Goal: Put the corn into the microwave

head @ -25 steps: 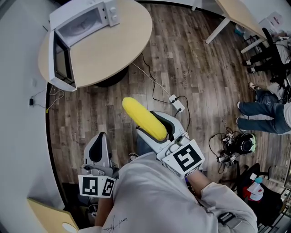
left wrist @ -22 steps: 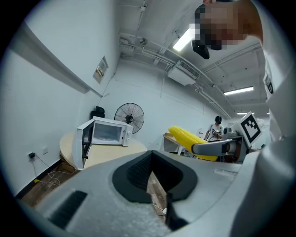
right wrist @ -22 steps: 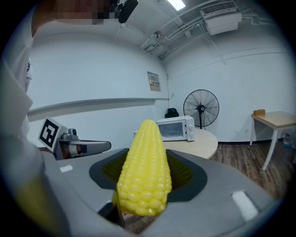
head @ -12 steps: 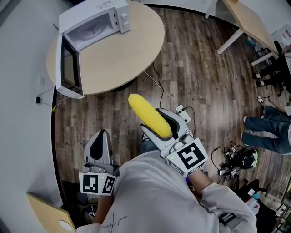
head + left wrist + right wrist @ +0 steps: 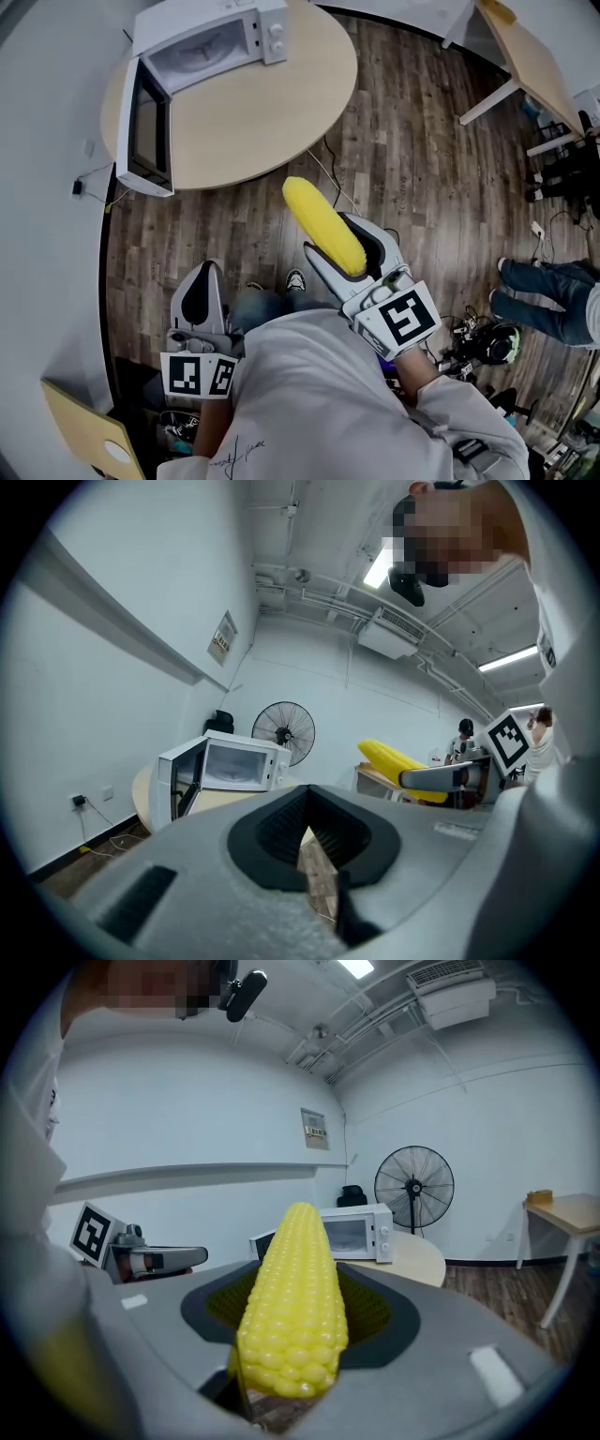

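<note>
Standing on the round counter, the microwave has its door swung wide open. Against a second ago it sits further right and a little nearer in the head view, so the person has been walking towards it. Well short of the microwave, over the wooden floor and roughly below the open door in the head view, the left tool has its jaws drawn together with nothing between them. Further right, and also well apart from the microwave, the right tool has its jaws spread wide and clamped on the lower half of the corn. The cob's free tip aims up towards the counter. Judging from this, the carry is under way but the corn is not yet at the microwave; the remaining approach and the reach through the doorway are still to come.
</note>
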The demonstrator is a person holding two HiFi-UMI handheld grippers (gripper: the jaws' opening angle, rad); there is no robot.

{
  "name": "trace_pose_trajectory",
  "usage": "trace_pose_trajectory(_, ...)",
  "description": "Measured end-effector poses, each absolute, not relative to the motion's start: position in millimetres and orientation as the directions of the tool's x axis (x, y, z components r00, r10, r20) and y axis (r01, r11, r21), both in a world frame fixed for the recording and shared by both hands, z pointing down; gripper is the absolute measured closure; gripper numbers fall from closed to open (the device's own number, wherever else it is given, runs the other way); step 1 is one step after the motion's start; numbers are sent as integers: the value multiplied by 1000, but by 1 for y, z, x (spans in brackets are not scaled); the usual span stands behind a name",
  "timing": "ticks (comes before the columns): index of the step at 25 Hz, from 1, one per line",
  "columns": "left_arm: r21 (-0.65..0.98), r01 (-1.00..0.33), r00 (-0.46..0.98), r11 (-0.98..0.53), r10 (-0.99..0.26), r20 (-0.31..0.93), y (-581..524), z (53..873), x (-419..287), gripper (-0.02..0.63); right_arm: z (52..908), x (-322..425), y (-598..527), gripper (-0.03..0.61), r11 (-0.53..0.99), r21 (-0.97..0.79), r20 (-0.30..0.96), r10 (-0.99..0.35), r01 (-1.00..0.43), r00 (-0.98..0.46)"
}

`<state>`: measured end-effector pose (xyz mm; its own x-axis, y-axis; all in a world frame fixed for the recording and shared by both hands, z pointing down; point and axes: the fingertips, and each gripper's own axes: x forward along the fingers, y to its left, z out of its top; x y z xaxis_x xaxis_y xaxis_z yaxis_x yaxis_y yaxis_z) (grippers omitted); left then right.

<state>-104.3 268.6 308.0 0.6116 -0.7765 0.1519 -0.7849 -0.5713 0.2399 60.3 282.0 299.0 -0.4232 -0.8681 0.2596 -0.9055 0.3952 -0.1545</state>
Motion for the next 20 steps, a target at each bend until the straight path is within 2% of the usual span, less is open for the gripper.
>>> trace_pose_trajectory(8, 202, -724, 689, -660, -703, 173, 255, 322, -70, 614, 304, 73, 258, 314, 379, -147, 291, -866, -914, -406)
trace_pose_trajectory(13, 110, -721, 692, -684, -704, 159, 222, 315, -55, 614, 298, 78, 231, 314, 386, -118, 281, -871, -915, -403)
trace_pose_trajectory(20, 164, -693, 721, -702, -679, 137, 166, 308, -42, 614, 284, 80, 183, 314, 384, -117, 262, -878, -916, -401)
